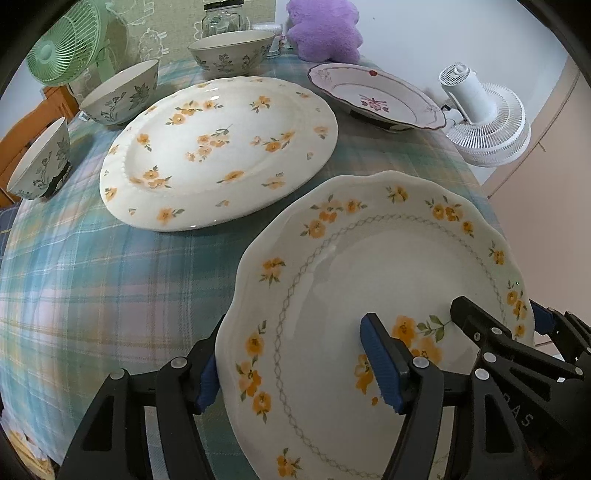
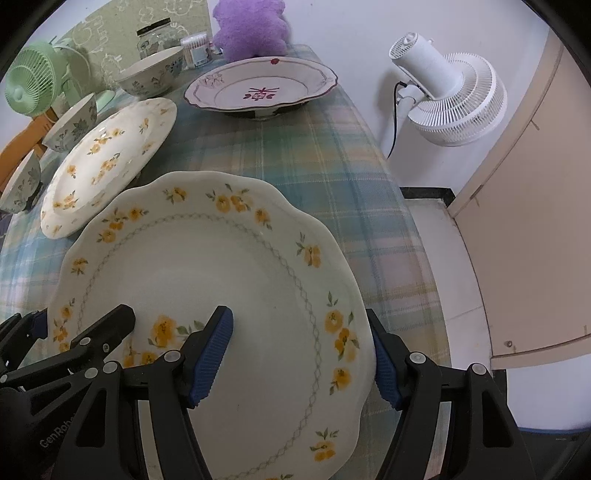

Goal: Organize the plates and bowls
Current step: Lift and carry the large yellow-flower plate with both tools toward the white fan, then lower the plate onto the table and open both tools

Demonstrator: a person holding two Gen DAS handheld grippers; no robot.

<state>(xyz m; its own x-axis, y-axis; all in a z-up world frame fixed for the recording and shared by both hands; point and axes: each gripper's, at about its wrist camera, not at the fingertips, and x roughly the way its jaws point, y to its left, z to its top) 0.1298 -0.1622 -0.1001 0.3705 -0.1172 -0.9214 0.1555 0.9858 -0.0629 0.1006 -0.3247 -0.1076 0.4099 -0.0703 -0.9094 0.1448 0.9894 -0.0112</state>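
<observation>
A scalloped plate with yellow flowers hangs just above the plaid tablecloth, held from both sides. My left gripper is shut on its left rim, one blue pad outside and one on the inner face. At the opposite rim my right gripper grips the same way. Behind it lies a large oval plate with yellow flowers. A pink-rimmed plate sits at the far right. Three grey-flowered bowls line the far left.
A green fan, a glass jar and a purple plush stand along the back of the table. A white fan stands on the floor beyond the table's right edge. Bare tablecloth shows at the near left.
</observation>
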